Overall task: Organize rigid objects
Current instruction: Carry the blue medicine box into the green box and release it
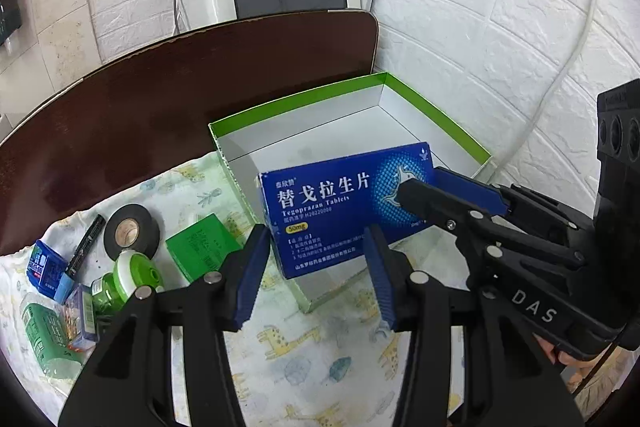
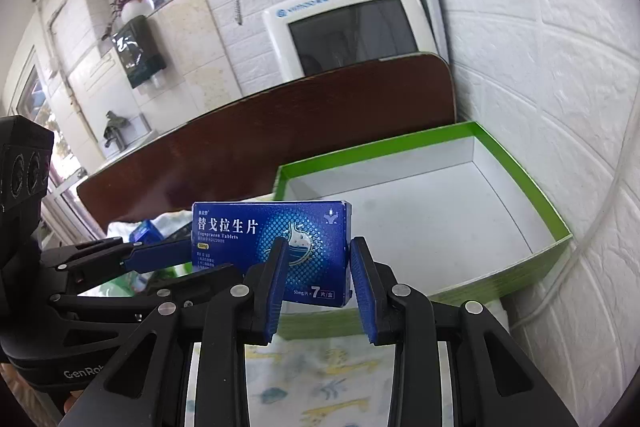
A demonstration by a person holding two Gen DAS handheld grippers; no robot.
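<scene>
A blue tablet box (image 1: 340,207) is held upright over the near edge of an open white tray with a green rim (image 1: 440,119). My right gripper (image 1: 416,183) is shut on the blue box's right end; in the right wrist view the blue box (image 2: 272,243) sits between its pads, with the tray (image 2: 520,171) behind. My left gripper (image 1: 316,275) is open and empty, just in front of the blue box; it also shows in the right wrist view (image 2: 176,255).
At the left on a patterned cloth (image 1: 312,347) lie a black tape roll (image 1: 130,231), a green box (image 1: 202,247), a black pen (image 1: 84,247), a green-capped jar (image 1: 132,275), a green bottle (image 1: 48,335) and small blue boxes (image 1: 46,267). A dark board (image 1: 200,75) stands behind.
</scene>
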